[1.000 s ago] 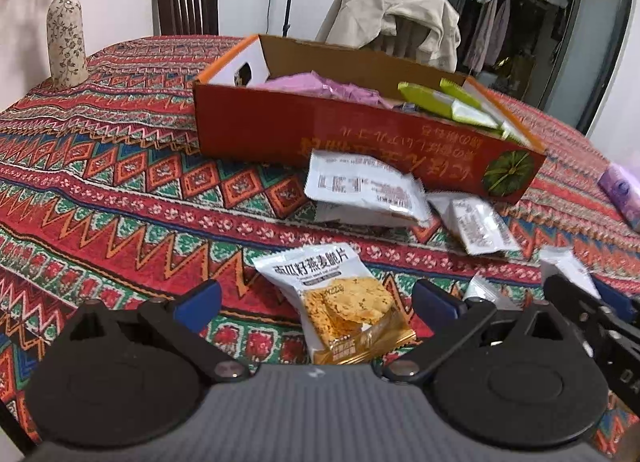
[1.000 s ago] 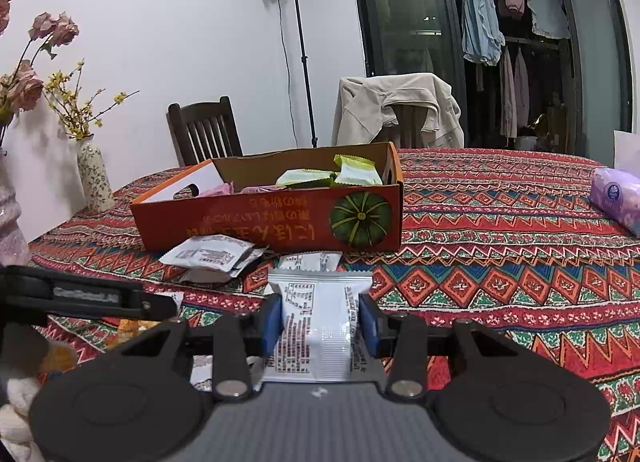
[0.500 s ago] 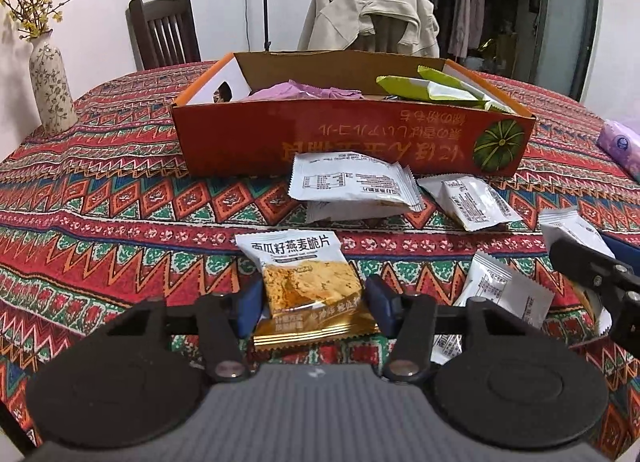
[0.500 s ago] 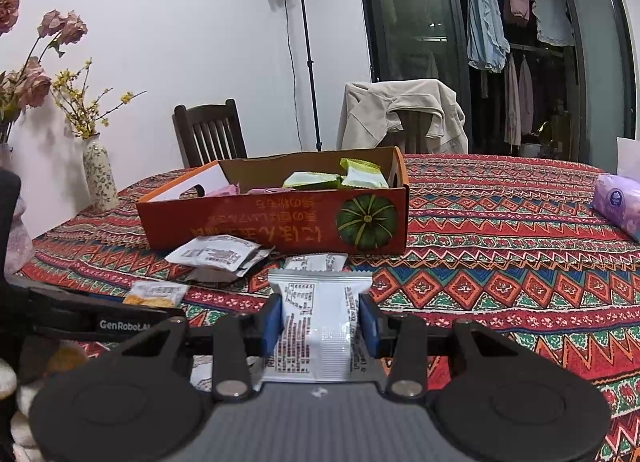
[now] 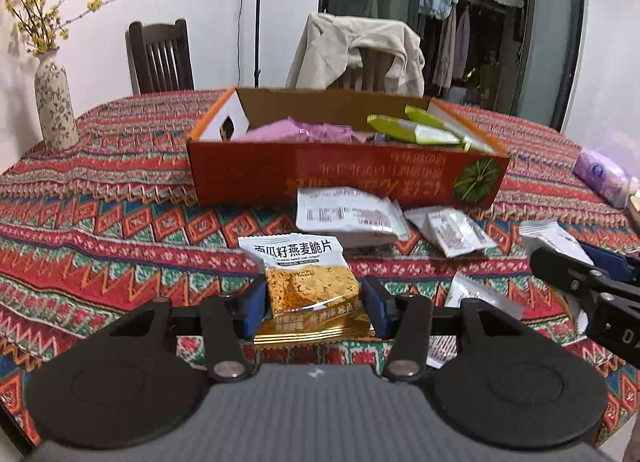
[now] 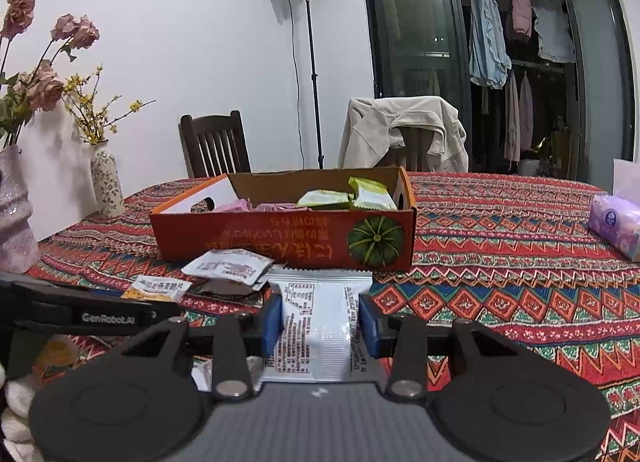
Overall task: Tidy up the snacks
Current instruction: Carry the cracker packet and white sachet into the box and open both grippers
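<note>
Left gripper point(image 5: 314, 304) level, clamped on orange oat-crisp packet point(image 5: 308, 290) | right gripper point(image 6: 320, 326) level, clamped on white packet point(image 6: 320, 326) | orange box point(image 6: 280, 238) far ahead.

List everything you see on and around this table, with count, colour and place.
Cardboard box: one, orange-red, table centre.
Pink packets: several, in box, left part.
Green packets: several, in box, right part.
White packets: several, on cloth before box.
Tablecloth: one, red patterned.
Vase: one, cream floral, far left.
Tissue pack: one, purple, right.
Chairs: two, behind table.
Left hand-held gripper: shut on oat crisp packet.
Right hand-held gripper: shut on white snack packet.
</note>
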